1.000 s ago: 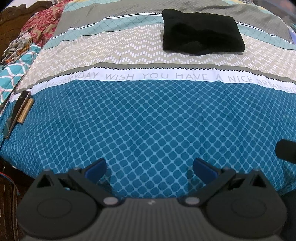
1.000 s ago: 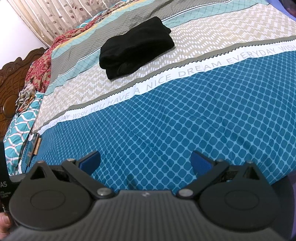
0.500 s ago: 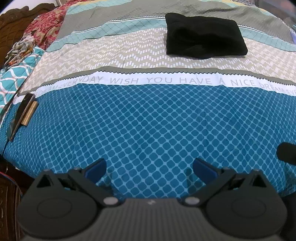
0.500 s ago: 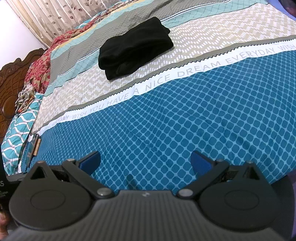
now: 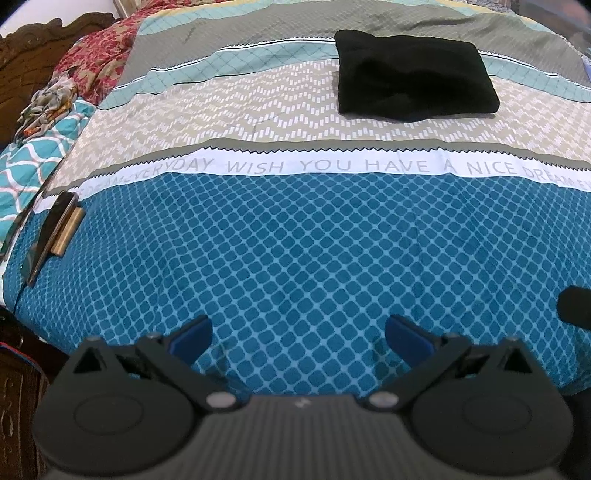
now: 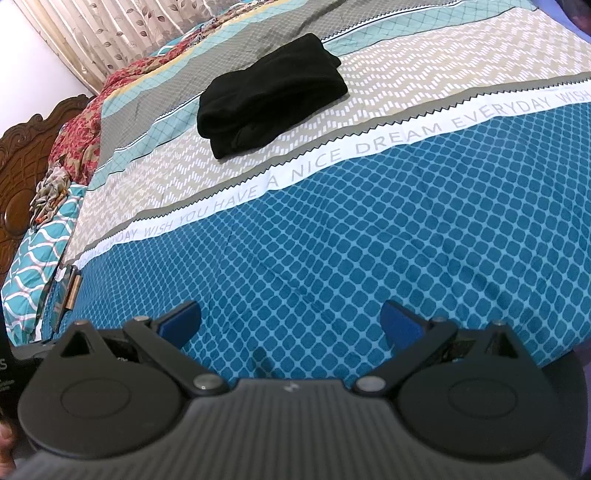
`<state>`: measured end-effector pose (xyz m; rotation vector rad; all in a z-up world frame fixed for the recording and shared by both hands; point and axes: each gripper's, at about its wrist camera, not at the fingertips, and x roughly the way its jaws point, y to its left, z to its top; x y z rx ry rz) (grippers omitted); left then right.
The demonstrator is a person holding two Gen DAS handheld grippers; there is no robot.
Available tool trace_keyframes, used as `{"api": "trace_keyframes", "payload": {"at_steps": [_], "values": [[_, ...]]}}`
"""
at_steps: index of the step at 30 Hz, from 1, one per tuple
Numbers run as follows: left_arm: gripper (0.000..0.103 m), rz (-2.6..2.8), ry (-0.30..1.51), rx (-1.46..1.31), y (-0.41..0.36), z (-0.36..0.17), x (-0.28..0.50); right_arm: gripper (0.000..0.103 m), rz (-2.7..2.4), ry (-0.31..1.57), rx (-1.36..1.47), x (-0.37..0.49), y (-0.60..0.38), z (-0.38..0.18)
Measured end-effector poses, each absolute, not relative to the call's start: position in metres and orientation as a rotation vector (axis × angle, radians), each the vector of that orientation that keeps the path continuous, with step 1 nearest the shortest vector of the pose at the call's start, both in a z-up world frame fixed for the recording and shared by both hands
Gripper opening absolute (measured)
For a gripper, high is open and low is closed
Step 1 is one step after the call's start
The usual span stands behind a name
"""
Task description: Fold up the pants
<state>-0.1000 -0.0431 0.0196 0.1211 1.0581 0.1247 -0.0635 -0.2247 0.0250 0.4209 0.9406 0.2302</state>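
Left claw (image 5: 299, 332) was spread wide, blue pads (image 5: 192, 334) apart with nothing between them; it hung over the near edge of the bed, above the teal diamond-print part of the bedspread (image 5: 295, 251); right claw (image 6: 291, 319) was the same: jaws wide, blue pads (image 6: 400, 323) empty, over the same teal patch near the bed's edge. A dark rounded bit at the right border of the left view sat level with the pads; couldn't tell what it was.

Pants (image 5: 413, 75) were black, already folded into a compact thick rectangle; they lay flat well beyond both claws, far side of the white lettered stripe (image 5: 332, 166), on the beige zigzag band and overlapping the pale teal band behind it; from the left claw they sat ahead and to the right; from the right claw the pants (image 6: 269, 96) sat ahead and slightly left, angled diagonally, layered fold edges showing at the nearer end. Neither claw touched them.

Further out: a dark flat item with a brass-coloured strip (image 5: 55, 232) at the left edge of the bedspread; red floral cloth (image 5: 99, 62) and a carved wooden headboard (image 6: 26, 147) at far left; curtains (image 6: 122, 33) behind the bed in the right view.
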Motion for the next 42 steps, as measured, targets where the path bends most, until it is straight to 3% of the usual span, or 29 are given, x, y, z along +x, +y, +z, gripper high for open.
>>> {"api": "trace_keyframes", "payload": {"at_steps": [42], "values": [[0.103, 0.154, 1.102, 0.120, -0.0400, 0.0093, -0.0986, 0.103, 0.206, 0.935, 0.449, -0.0666, -0.2243, 0.0254]]}}
